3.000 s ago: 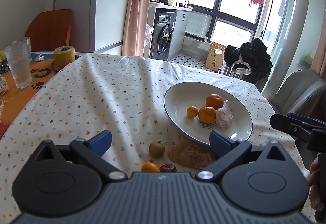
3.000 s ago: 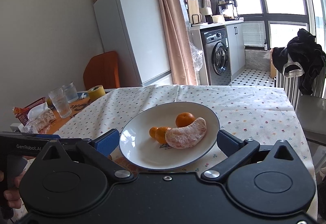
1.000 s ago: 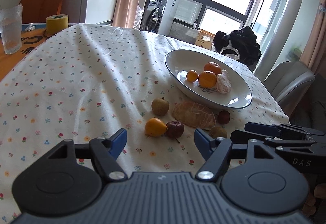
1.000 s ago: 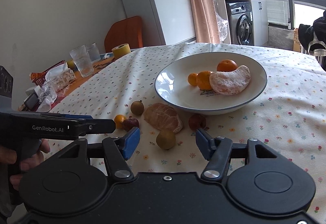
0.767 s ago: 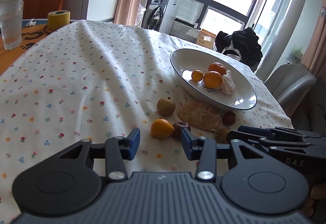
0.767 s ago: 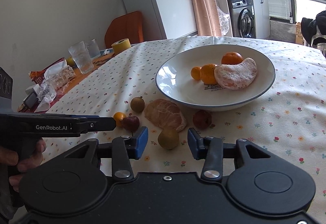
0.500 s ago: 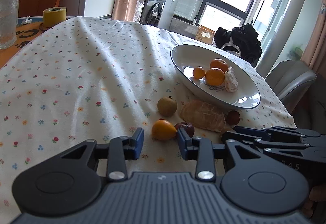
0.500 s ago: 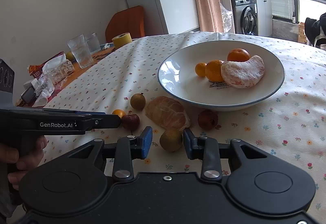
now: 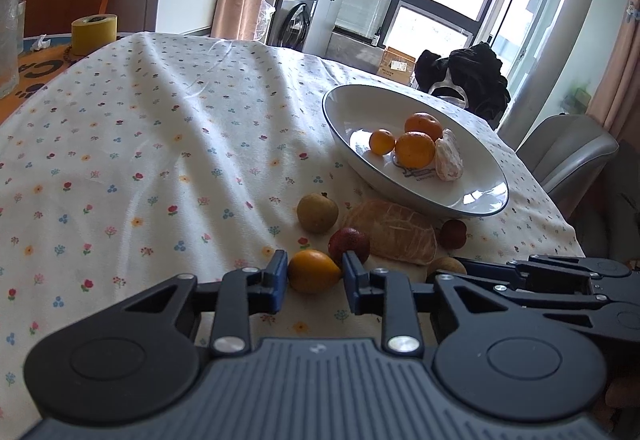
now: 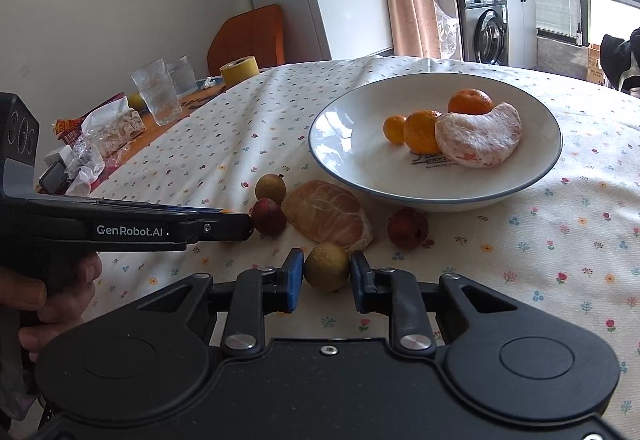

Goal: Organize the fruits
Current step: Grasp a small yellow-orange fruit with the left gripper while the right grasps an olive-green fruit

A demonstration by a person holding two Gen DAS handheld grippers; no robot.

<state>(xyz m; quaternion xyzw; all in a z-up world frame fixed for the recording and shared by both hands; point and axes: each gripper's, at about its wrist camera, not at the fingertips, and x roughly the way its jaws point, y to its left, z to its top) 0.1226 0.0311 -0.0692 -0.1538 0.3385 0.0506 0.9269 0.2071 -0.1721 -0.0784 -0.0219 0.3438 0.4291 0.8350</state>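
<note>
We see the left claw (image 9: pixel 314 276) closing on a small orange fruit (image 9: pixel 313 270), its blue pads touching both sides. From the right wrist view that orange fruit is almost wholly hidden behind the left claw's arm; only a sliver of orange shows. The right claw (image 10: pixel 327 277) is clamped on a brownish-green round fruit (image 10: pixel 327 266), which in the left wrist view is half hidden behind the right claw's fingers. Both fruits sit on the flowered cloth of the worktop (image 9: pixel 160 144), near its front edge.

Just beyond lie a dark red fruit (image 10: pixel 268 216), a peeled citrus half (image 10: pixel 328 216) with pale veining, a second red fruit (image 10: pixel 407 229) and another brownish round fruit (image 10: pixel 271 189), all close together beside the white bowl (image 10: pixel 340 136). The bowl holds three oranges (image 10: pixel 422 131) and a peeled segment piece (image 10: pixel 478 140); printed lettering on its floor is partly covered and unreadable.

A hand (image 10: pixel 52 292) holding the left claw's grip is cut off at the frame edge. At the worktop's far end stand glasses (image 10: pixel 157 92), a yellow tape roll (image 10: pixel 239 69) and crumpled wrappers (image 10: pixel 100 136), their contents hard to make out.
</note>
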